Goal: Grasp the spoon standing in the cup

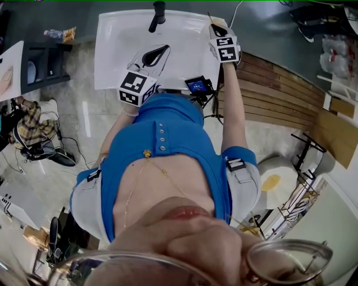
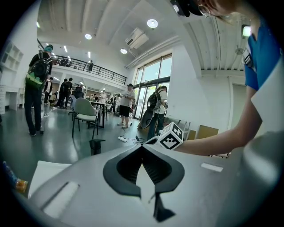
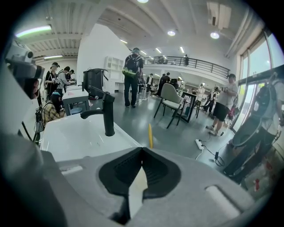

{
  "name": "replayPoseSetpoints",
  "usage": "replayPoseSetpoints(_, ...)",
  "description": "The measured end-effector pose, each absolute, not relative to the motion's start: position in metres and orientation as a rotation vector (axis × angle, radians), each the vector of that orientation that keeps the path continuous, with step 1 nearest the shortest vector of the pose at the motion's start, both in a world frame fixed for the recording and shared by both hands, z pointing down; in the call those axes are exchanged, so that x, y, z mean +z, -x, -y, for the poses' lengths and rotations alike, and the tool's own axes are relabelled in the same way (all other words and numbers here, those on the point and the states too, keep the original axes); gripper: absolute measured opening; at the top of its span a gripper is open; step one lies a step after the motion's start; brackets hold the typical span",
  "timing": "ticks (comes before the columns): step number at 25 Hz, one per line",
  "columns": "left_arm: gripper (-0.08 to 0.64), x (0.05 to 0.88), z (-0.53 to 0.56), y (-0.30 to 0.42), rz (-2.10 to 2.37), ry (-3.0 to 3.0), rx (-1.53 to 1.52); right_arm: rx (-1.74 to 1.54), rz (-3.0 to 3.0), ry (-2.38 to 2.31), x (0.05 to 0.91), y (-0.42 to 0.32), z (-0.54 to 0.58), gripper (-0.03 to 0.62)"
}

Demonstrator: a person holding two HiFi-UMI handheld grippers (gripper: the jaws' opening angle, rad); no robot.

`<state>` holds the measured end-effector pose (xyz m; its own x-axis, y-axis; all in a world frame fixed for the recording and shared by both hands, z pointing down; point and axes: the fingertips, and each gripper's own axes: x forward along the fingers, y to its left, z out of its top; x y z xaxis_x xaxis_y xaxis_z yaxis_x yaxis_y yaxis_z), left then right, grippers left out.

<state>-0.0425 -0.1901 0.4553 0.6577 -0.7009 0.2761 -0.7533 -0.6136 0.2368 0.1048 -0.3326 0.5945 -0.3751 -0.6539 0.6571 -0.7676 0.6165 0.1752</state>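
Note:
A thin yellow stick (image 3: 150, 135), possibly the spoon's handle, stands upright just beyond my right gripper's (image 3: 142, 150) tips, a little to their right. The cup is hidden in every view. The right gripper (image 1: 217, 27) is shut, with nothing seen between its jaws, and hovers at the far right corner of the white sink (image 1: 117, 39). My left gripper (image 1: 152, 57) hangs over the sink's near middle. It is shut and empty in its own view (image 2: 142, 148), where the right gripper's marker cube (image 2: 171, 136) shows past its tips.
A black faucet (image 1: 158, 14) (image 3: 105, 113) rises at the sink's far edge. A small lit screen (image 1: 198, 85) sits by the near rim. Wooden boards (image 1: 274, 89) lie to the right. Chairs, tables and people stand in the hall beyond.

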Motion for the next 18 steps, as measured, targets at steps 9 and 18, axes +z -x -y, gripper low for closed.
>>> replayPoseSetpoints(9,0.000,0.454,0.189,0.048,1.188,-2.529,0.231,0.228,2.111,-1.096,0.599,-0.109,0.345,0.000)
replayPoseSetpoints(18,0.000,0.450,0.188,0.054,1.225,-2.505,0.223,0.236,2.104,-1.040,0.600,-0.111,0.353,0.000)
